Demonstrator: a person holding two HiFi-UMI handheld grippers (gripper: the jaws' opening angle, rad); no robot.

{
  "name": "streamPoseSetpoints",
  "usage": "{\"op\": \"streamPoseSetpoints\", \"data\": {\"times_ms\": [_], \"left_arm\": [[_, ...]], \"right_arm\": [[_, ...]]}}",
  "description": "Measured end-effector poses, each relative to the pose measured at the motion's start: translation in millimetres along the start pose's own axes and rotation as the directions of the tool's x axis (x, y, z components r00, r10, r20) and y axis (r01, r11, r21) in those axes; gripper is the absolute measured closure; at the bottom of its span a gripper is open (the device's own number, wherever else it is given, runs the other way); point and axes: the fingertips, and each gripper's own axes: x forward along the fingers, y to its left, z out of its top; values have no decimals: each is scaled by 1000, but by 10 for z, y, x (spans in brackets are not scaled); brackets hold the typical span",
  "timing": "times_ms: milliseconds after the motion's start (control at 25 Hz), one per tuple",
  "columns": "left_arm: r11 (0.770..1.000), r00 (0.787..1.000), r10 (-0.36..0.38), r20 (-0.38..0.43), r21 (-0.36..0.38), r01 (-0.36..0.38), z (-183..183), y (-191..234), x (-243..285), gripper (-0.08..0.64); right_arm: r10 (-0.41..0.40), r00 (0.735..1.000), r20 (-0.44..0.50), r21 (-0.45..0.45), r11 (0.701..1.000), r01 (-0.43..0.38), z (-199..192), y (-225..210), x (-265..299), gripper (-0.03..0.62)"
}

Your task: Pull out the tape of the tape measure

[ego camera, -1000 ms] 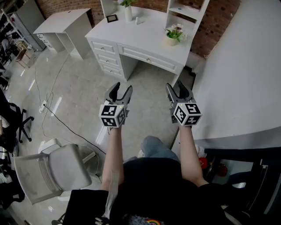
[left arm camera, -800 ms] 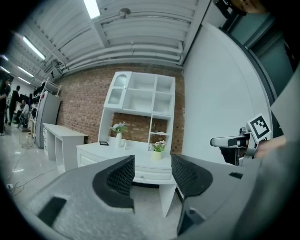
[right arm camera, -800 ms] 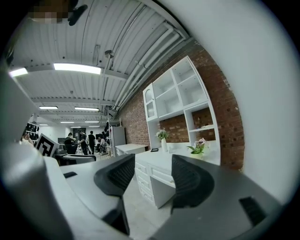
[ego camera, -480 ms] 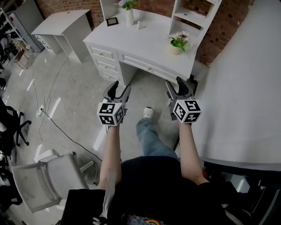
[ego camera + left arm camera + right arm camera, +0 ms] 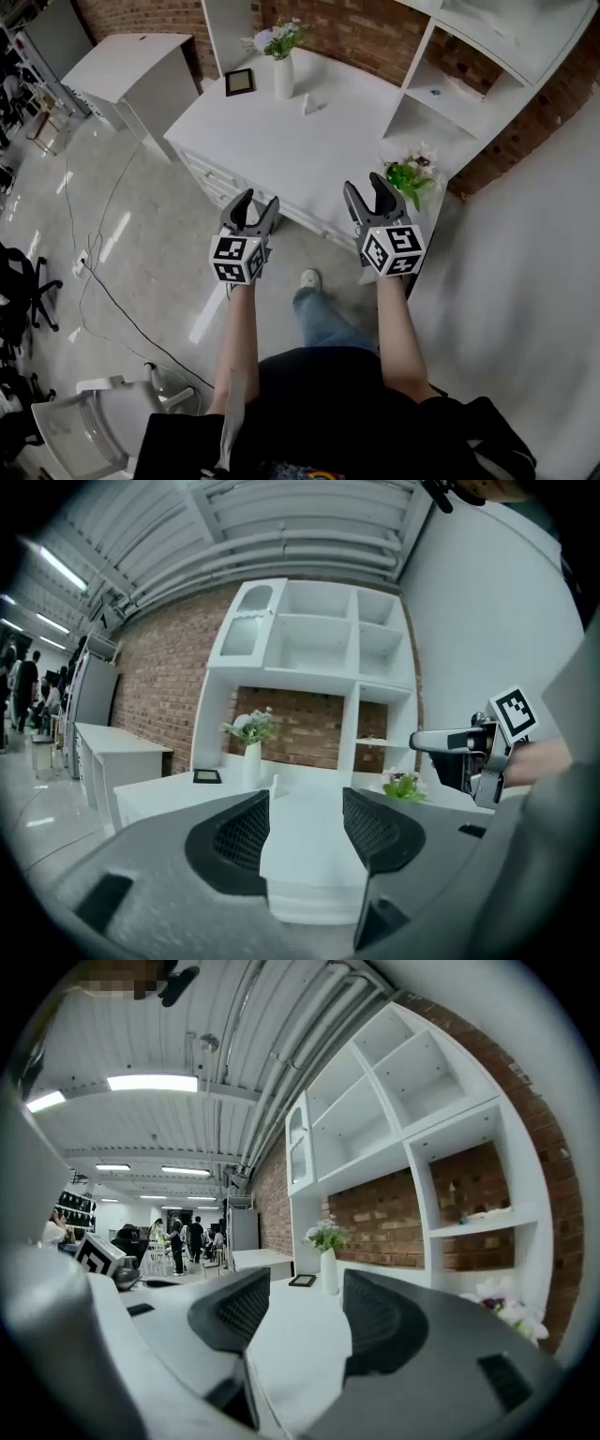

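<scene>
White surface [image 5: 281, 150] lay ahead and below, with a vase [image 5: 283, 75] and a small frame [image 5: 238, 82] at its far left, a plant [image 5: 412, 175] at its right edge and open shelves [image 5: 441, 84] behind on the right. The left tongs [image 5: 258, 199] and right tongs [image 5: 364, 184] were held side by side, well apart, over the near edge of the surface and the floor. In each gripper view the jaws stood wide apart, with only the bare surface showing between them, so both were empty. Judging by this, the task had not begun: nothing was gripped, no tape was drawn, and finding, holding and pulling all remained. No tape measure could be picked out with any certainty. A small pale object [image 5: 313, 104] lay just right of the vase, too small to identify. So which way the tape measure pointed, and how its long axis lay, could not be told.
</scene>
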Motion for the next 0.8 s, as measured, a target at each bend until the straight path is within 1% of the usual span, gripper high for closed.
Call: {"op": "streamPoseSetpoints", "data": {"times_ms": [120,360,600,800], "left_arm": [[1000,1000,-1,-17,-3,1,140,163,503,344],[1000,999,1,-41,-11,-2,309,350,1133,344],[1000,998,-18,-60,-13,18,383,488,1557,344],[999,998,-36,-58,-8,35,489,607,1850,344]], "right_arm": [[11,1000,7,3,1000,-11,209,-282,489,368],[20,1000,-8,20,1000,-20,388,-666,1063,368],[20,1000,-25,29,999,-19,389,-856,1411,368],[10,999,-38,14,1000,-10,432,-969,1611,368]]}}
